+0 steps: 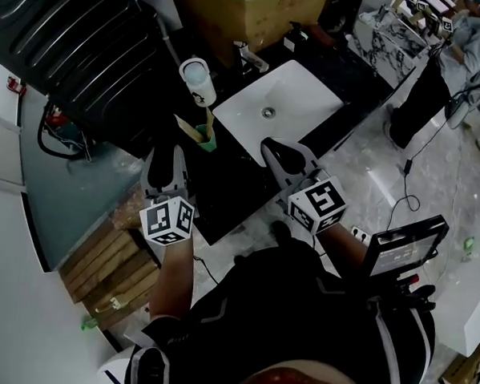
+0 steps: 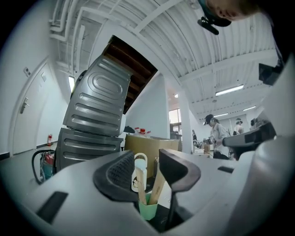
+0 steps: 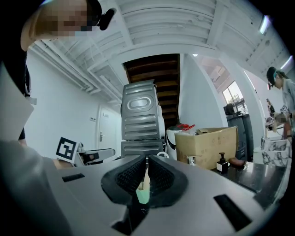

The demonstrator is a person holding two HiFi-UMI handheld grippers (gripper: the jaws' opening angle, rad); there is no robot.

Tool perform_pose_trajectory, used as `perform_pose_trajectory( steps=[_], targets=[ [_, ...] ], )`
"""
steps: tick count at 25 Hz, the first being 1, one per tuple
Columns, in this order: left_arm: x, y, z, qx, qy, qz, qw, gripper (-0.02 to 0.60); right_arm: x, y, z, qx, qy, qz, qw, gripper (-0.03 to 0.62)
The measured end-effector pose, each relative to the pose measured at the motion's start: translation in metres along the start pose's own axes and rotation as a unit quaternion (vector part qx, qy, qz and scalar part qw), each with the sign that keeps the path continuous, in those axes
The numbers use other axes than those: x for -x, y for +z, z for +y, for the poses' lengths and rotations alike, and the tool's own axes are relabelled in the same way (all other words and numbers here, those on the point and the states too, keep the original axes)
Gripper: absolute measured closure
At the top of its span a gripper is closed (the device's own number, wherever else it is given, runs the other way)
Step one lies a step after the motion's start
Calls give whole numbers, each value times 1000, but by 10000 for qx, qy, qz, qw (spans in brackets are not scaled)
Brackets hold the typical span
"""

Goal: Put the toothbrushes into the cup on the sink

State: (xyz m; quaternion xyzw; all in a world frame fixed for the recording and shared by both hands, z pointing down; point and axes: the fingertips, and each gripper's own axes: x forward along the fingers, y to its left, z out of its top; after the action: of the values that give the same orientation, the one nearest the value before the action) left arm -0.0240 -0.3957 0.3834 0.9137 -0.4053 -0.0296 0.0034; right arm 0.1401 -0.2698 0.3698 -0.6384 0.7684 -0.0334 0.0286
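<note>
A green cup stands on the black counter left of the white sink basin. Two wooden toothbrushes stand in it, leaning apart. My left gripper hovers just short of the cup, open, with nothing between its fingers. In the left gripper view the cup and both toothbrushes show beyond the open left gripper. My right gripper is shut and empty over the basin's near edge. In the right gripper view the cup peeks through the narrow slit of the right gripper.
A white-capped bottle stands behind the cup, and a faucet sits at the basin's far edge. A cardboard box and a grey machine lie beyond. A soap bottle is on the counter at right. A person stands far right.
</note>
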Motion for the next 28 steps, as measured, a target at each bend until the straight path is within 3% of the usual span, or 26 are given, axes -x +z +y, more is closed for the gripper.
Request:
perform_pose_trajectory(
  steps=[3,7,10,14,22,28],
  targets=[
    [21,14,-10,-42,-106,-54,9999,417,-5,9,1,-5,19,-124,9999,561],
    [39,18,-20,212,-134,-42,9997,442,-14,17,2,39,104,-207,9997,561],
    [64,20,-20,263,-148,-26,9995,521,-13,25,21,108,170,-255,9995,560],
    [110,23,-19,268,-269,-14,9993,574,-1,27,58,188,179,-279,9993,561],
    [139,31,-8,226,-377,22,9990,577,-4,24,85,218,174,-212,9994,562],
    [147,35,-7,231,-106,50,9997,577,-3,26,89,219,353,-238,9989,562]
  ],
)
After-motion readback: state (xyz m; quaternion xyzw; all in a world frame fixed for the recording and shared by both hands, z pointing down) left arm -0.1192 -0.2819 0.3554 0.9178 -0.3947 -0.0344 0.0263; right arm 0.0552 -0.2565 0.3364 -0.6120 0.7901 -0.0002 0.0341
